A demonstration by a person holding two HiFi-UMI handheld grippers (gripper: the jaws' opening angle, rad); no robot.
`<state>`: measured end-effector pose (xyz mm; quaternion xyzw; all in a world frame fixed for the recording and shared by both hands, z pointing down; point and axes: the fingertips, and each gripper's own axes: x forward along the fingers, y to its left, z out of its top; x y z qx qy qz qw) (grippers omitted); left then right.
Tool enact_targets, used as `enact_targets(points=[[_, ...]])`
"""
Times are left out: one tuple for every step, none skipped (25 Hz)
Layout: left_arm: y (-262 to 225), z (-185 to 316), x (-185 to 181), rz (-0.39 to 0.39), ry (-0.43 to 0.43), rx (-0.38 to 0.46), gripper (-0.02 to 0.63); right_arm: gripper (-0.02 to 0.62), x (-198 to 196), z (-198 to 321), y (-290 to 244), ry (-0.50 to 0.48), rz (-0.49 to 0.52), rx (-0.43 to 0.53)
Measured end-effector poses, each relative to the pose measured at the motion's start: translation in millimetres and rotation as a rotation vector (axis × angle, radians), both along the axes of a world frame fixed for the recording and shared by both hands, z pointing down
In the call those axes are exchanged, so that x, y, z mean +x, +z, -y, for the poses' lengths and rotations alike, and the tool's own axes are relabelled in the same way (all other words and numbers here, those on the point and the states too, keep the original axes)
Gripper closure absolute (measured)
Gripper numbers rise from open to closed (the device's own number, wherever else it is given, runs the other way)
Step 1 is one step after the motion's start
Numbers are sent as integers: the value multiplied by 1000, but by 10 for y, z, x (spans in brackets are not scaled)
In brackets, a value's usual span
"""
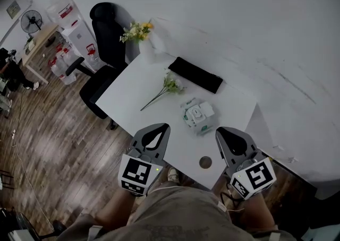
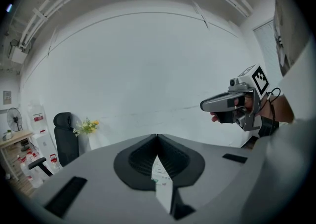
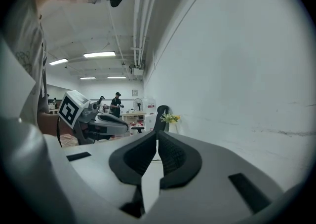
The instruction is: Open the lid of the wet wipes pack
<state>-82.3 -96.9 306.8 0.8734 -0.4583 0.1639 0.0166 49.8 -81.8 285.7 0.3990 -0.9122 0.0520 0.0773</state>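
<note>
Only one soft white wet wipes pack with green print is seen. It is laid flat on the white table top, near the front edge. Whether its lid is up or down cannot be told.

Two grey hand-held grippers with black jaws are counted. The left gripper and the right gripper are held up at the front edge of the table. The pack is placed between them and a little farther back, and it is touched by neither one.

The left gripper's jaws are pressed together at the tips and nothing is pinched. A bit of the pack is only seen through the small gap lower down, on the table beyond. The right gripper's jaws are pressed together too, and nothing is held in them.

One flat black rectangle is laid behind the pack. One loose green flower stem is laid to the left of the pack. One bunch of yellow flowers is stood at the far corner. One small round brown disc is laid near the front edge, just beside the right gripper. One black office chair is stood at the table's left side.
</note>
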Motion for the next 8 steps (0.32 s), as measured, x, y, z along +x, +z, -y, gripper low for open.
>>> enact_targets(points=[[-4,-19,1,0,2,1,589,558,-18,-15,4,-7,-3,2],[-8,-37,2,0,5,1,589,557,-35,-31,9,-14,-7,3],[-14,-53,2,-1,8,2,589,557,-49,-42,14,-19,-12,4],[-23,-64,2,-1,11,4,589,557,-57,-46,16,-22,-18,5],[-35,-70,1,-1,14,6,589,557,-59,-45,13,-22,-23,7],[-49,-72,0,0,16,9,589,557,-58,-42,5,-21,-27,10],[-64,-73,-4,0,17,12,589,557,-55,-36,-5,-19,-31,12],[-80,-73,-7,-1,18,15,589,557,-51,-31,-17,-17,-33,15]])
